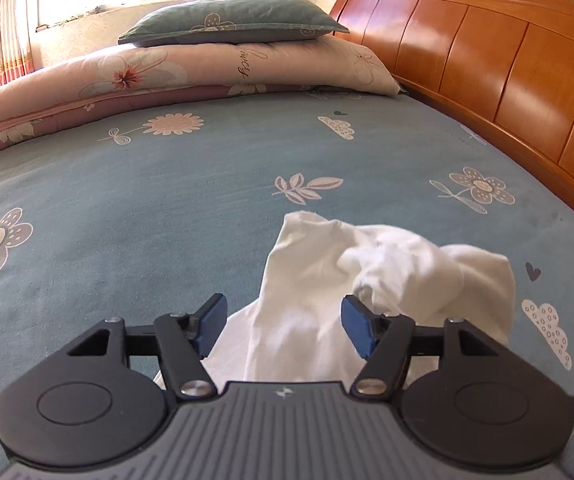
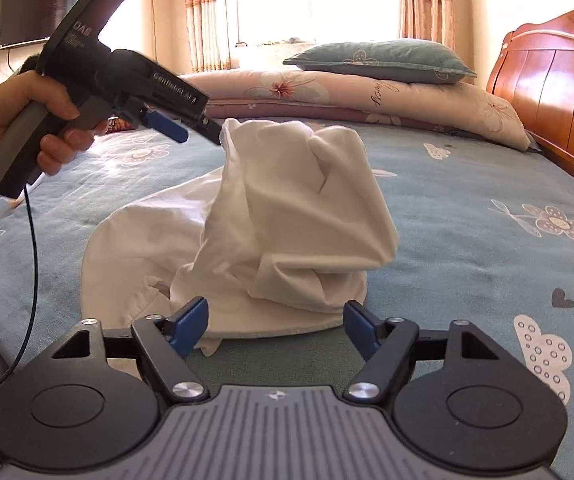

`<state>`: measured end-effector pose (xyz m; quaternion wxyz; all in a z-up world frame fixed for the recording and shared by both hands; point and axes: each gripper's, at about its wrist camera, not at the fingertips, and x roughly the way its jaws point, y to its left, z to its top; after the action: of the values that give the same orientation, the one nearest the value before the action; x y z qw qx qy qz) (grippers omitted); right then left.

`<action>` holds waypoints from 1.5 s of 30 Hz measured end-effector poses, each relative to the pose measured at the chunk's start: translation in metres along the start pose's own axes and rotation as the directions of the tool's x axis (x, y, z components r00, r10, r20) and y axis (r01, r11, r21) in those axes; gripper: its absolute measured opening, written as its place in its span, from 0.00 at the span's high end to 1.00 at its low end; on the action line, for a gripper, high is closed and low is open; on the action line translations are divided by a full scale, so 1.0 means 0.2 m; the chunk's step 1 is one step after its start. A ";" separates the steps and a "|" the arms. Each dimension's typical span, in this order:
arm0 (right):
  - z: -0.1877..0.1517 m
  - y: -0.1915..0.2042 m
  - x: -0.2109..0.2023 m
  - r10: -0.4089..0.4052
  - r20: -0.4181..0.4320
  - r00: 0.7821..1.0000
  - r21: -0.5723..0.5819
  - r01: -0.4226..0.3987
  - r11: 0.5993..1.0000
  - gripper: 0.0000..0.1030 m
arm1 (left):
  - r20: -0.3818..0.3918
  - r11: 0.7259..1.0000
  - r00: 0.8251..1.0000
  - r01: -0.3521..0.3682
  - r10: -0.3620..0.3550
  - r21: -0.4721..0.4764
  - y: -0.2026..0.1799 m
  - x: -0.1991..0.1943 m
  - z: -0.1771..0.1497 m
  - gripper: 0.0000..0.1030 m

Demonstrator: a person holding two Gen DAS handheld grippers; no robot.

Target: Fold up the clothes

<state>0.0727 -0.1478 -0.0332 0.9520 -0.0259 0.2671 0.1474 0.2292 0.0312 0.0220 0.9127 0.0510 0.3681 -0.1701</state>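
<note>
Nearest the right wrist camera, the right tool (image 2: pixel 277 326) had its two blue-padded fingers spread wide, pinching nothing, low above the bed sheet (image 2: pixel 467 208) just short of the garment's near edge. In its own view the left tool (image 1: pixel 283 326) was likewise spread, its two flat blue pads (image 1: pixel 357 330) either side of the cloth without closing on it. From the right view, that same tool was a black, pistol-shaped handle held in a hand (image 2: pixel 19 124), with one thin black cable hanging from it; its tip met the top of the raised cloth, and whether it actually touched could not be told.

The one white garment (image 2: pixel 287 216) was soft, matte cotton, heavily creased. Part of it stood up in a crumpled peak, and the rest lay in a flat rounded flap on the sheet toward the hand side.

The sheet was smooth teal fabric printed with pale flowers, leaves, dotted clouds and small dark hearts. Farther back lay one folded quilt (image 2: pixel 367 96), thick and puffy, pink with large blossoms, and on it one teal pillow (image 2: pixel 379 58). A glossy panelled wooden headboard (image 1: pixel 507 68) ran along one side. Beyond were two striped curtains (image 2: pixel 427 0) beside a bright window, and one dark wall screen (image 2: pixel 35 12).
</note>
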 end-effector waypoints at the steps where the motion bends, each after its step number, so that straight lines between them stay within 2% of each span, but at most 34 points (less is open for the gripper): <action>1: 0.04 0.02 0.01 0.000 0.008 1.000 -0.012 0.000 1.000 0.39 | -0.011 1.000 1.000 0.002 -0.002 0.012 0.00 -0.01 -0.04 0.35; 3: 0.11 0.05 0.05 0.006 0.019 1.000 -0.032 -0.005 0.999 0.43 | -0.031 1.000 0.999 0.011 -0.010 0.026 0.00 -0.04 -0.11 0.34; 8: 0.29 0.14 0.16 0.020 0.049 0.999 -0.082 -0.016 0.997 0.43 | -0.035 0.999 0.999 0.039 -0.038 0.025 0.04 -0.10 -0.23 0.30; 13: 0.34 0.27 0.35 -0.083 0.006 0.997 -0.206 0.082 0.975 0.45 | -0.030 0.999 0.999 0.033 -0.032 0.036 0.08 -0.13 -0.30 0.30; 14: 0.33 0.28 0.37 -0.101 -0.009 0.995 -0.224 0.096 0.970 0.50 | -0.029 0.999 0.999 0.032 -0.031 0.037 0.08 -0.13 -0.31 0.30; 16: 0.32 0.27 0.40 -0.110 -0.048 0.993 -0.221 0.097 0.971 0.88 | -0.031 0.999 0.999 0.036 -0.035 0.037 0.10 -0.14 -0.33 0.30; 17: 0.32 0.26 0.40 -0.109 -0.058 0.992 -0.214 0.095 0.972 0.90 | -0.033 0.999 0.999 0.036 -0.035 0.036 0.10 -0.14 -0.33 0.30; 20: 0.30 0.20 0.36 -0.115 -0.063 0.991 -0.209 0.099 0.973 0.91 | -0.041 0.999 0.999 0.033 -0.032 0.034 0.10 -0.12 -0.34 0.30; 24: 0.28 0.10 0.26 -0.180 -0.039 0.983 -0.223 0.167 0.960 0.91 | -0.047 0.998 0.998 0.045 -0.044 0.037 0.08 -0.11 -0.34 0.30; 28: 0.26 -0.07 0.17 -0.260 -0.034 0.965 -0.177 0.250 0.952 0.91 | -0.052 0.997 0.996 0.071 -0.069 0.041 0.04 -0.11 -0.34 0.30; 33: 0.19 -0.28 0.12 -0.323 -0.069 0.944 -0.094 0.316 0.944 0.91 | -0.063 0.994 0.993 0.100 -0.097 0.042 -0.02 -0.09 -0.33 0.30; 38: 0.14 -0.43 0.09 -0.290 -0.116 0.950 0.030 0.295 0.955 0.91 | -0.083 0.992 0.990 0.118 -0.114 0.046 -0.08 -0.07 -0.32 0.30; 45: 0.09 -0.55 0.04 -0.257 -0.124 0.958 0.120 0.272 0.955 0.91 | -0.129 0.984 0.980 0.161 -0.151 0.070 -0.21 0.00 -0.31 0.34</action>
<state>0.1196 -0.2478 -0.0254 0.9470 -0.0045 0.3211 -0.0015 0.1738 0.0065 -0.0214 0.8692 0.0691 0.4195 -0.2526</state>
